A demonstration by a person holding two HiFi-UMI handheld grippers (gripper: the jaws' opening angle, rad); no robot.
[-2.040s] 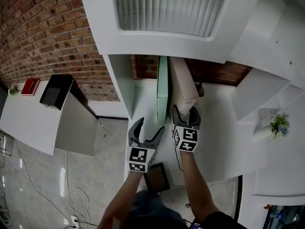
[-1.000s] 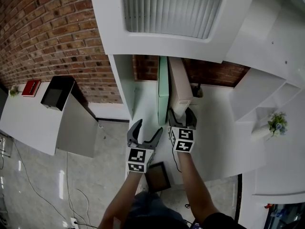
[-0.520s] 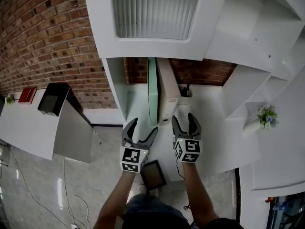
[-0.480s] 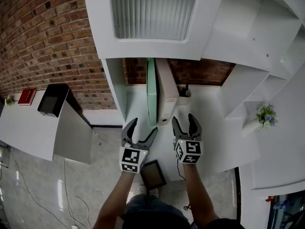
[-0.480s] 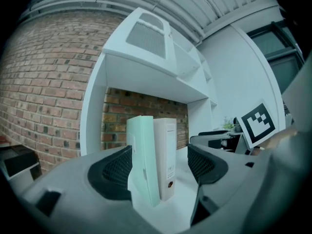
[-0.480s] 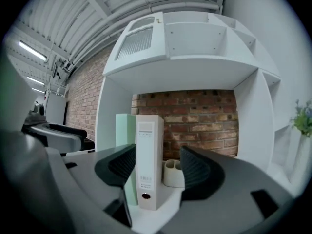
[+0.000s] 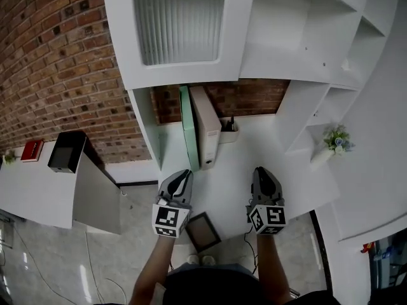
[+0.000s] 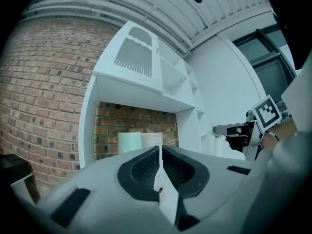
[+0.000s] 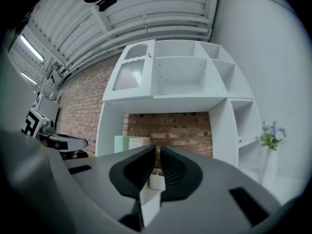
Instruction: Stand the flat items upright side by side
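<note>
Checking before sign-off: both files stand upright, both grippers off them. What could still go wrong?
1. The mint green folder and the beige box file stand on edge on the white desk with bare desk to their right; a nudge could tip them over.
2. The left gripper, jaws just closed on nothing, hangs close to the folder's near end; any forward move could knock it. The right gripper, likewise just closed empty, is clear.

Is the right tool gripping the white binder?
No, the right tool, jaws just closed on nothing, sits clear of the upright white binder.
</note>
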